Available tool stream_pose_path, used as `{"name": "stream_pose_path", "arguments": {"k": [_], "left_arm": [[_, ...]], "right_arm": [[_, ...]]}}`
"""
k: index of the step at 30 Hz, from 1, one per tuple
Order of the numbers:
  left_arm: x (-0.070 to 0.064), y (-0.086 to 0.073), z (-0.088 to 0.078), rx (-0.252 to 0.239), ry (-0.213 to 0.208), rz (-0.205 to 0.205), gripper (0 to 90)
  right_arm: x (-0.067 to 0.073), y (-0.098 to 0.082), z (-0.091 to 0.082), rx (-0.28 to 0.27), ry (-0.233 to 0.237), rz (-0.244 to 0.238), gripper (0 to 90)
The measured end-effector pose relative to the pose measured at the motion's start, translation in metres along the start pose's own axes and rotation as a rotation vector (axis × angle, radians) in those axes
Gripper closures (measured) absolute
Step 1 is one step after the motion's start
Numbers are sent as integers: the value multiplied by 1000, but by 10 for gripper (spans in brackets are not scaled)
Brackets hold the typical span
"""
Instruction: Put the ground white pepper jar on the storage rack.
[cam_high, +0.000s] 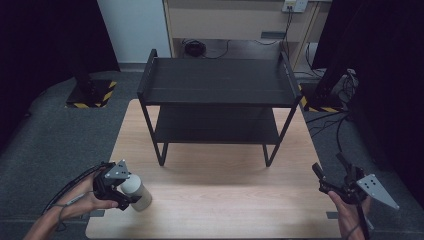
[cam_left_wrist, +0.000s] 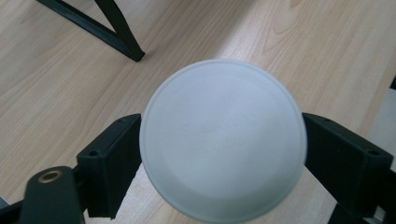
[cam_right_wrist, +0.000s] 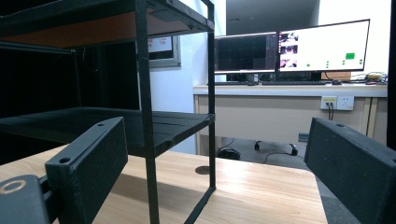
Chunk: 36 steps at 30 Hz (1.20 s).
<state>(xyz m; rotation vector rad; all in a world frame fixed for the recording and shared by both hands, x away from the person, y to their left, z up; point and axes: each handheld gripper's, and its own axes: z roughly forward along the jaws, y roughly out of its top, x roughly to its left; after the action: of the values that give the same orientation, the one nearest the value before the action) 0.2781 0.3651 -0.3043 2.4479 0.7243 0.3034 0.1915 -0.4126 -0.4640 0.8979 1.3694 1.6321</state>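
Gripping white cylindrical plastic container (cam_left_wrist: 223, 140) with left gripper (cam_high: 121, 189), jaws clamped on both sides, at near-left corner of light wooden counter (cam_high: 220, 200). Right gripper (cam_high: 325, 184) open, empty, near right edge. Black two-tier metal shelf rack (cam_high: 217, 82) standing mid-counter.

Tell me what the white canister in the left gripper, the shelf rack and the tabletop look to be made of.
White canister: probably plastic, matte, with faint moulded lettering on its round end. Shelf rack: likely black painted metal, given its thin square legs and slatted shelves. Tabletop: light wood or wood-look laminate, smooth, with visible grain; I cannot tell which.
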Motion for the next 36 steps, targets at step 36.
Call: {"name": "stream_pose_path", "arguments": {"k": [36], "left_arm": [[6,107,-82,-133,-76,73,336]], "right_arm": [[-1,0,-1,-4,1,6,68]]}}
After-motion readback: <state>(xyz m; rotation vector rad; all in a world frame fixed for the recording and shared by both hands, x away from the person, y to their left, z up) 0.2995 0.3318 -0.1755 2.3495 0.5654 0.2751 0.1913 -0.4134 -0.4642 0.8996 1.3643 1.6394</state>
